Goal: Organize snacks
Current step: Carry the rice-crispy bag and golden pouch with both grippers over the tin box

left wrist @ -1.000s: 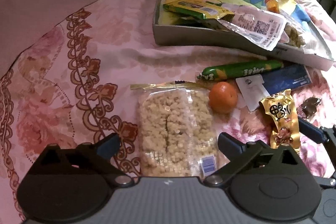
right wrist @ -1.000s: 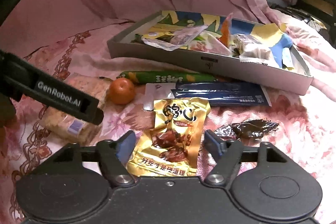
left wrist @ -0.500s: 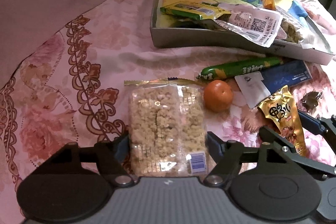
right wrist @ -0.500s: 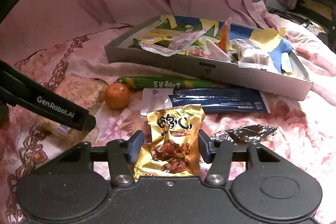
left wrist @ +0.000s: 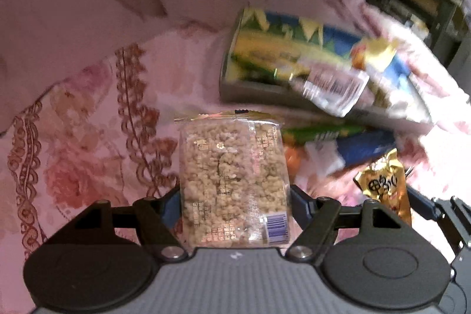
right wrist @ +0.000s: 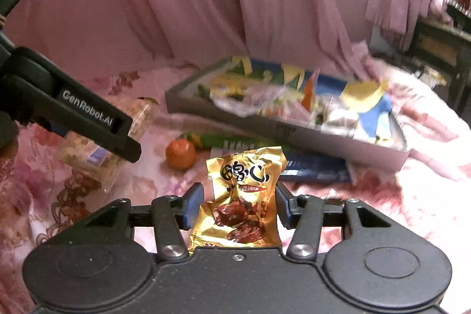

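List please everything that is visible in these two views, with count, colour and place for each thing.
crispy rice packet: one, clear wrapper, tan contents, between the left gripper's fingers.
gold snack pouch: one, gold with dark print, between the right gripper's fingers.
tangerine: one, orange, on the bedspread before the tray.
green stick snack: one, green, lying beside the tangerine.
blue packet: one, dark blue, flat, near the tray's front wall.
tray: one, grey walls, colourful inside, holding several blurred packets.
bedspread: one, pink with floral pattern.
left gripper: one, black.
right gripper: one, black.
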